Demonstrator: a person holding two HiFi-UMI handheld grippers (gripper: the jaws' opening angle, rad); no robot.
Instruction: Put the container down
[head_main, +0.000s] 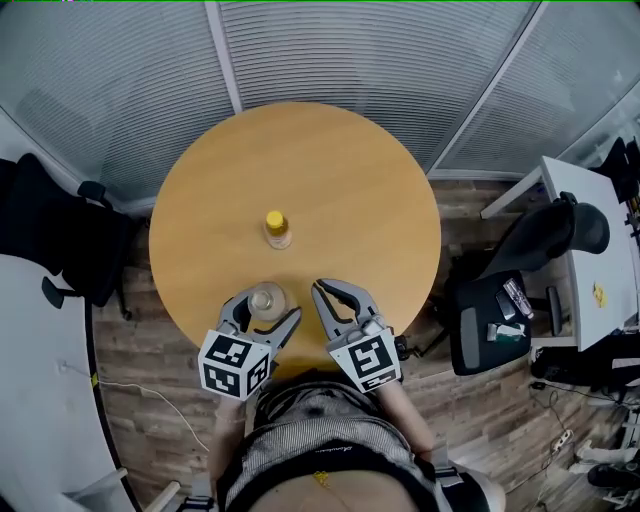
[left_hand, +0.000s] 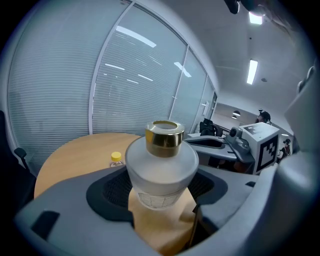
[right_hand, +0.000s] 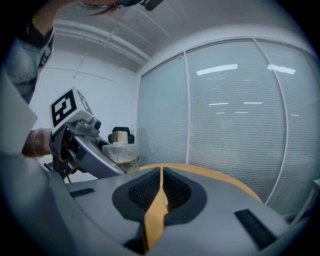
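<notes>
My left gripper (head_main: 267, 306) is clamped on the container (head_main: 267, 297), a frosted glass jar with a gold collar, one jaw on each side of its body. It sits upright between the jaws, over the near edge of the round wooden table (head_main: 340, 170), slightly left of that edge's middle. I can't tell whether its base touches the wood or hangs just above it; my left gripper view shows table top beneath and beyond it.

My right gripper (head_main: 325, 290) is just beside it to the right, also at the near edge. Its jaws are pressed together with nothing between them, and only a thin sliver of table shows at the seam. The two grippers are close but apart.

A small bottle with a yellow cap (head_main: 277, 228) stands near the middle of the table, straight beyond the container and well apart from it. Bare wood runs from there to the far, left and right edges.

Off the table's left edge there is a black chair (head_main: 60, 240), and off the right edge another black chair (head_main: 500, 320) with a white desk (head_main: 585, 230) past it. Glass walls with blinds (head_main: 400, 60) close in behind the far edge.
</notes>
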